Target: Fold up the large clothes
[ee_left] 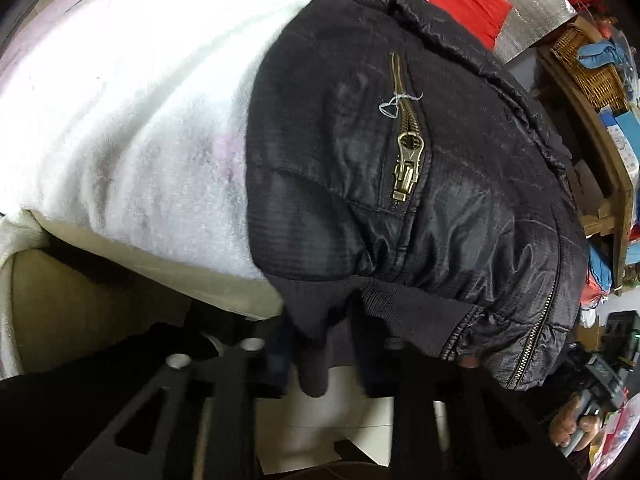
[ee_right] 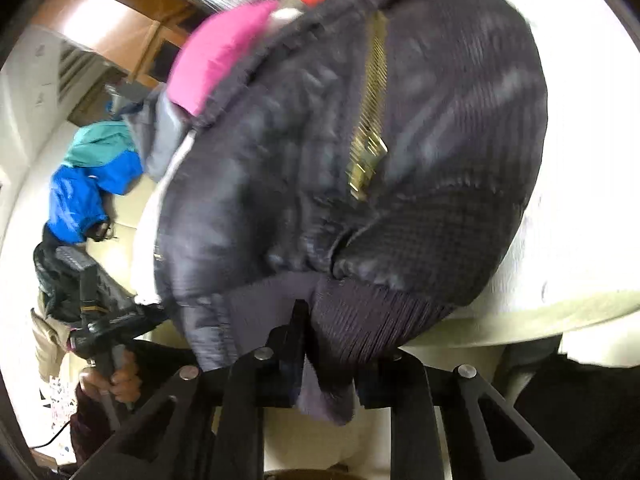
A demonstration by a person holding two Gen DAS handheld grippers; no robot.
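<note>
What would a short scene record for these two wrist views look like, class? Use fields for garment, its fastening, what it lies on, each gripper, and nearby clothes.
garment: black quilted jacket
fastening: brass zipper, pull hanging down
ribbed hem: at the near edge, pinched by both grippers
surface: white fleece blanket under the jacket
left gripper: shut on the hem
right gripper: shut on the hem
nearby clothes: pink garment, blue and teal jacket

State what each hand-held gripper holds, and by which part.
Both grip the black jacket by its ribbed hem: left hand-held gripper and right hand-held gripper each pinch a fold of that bottom edge.
</note>
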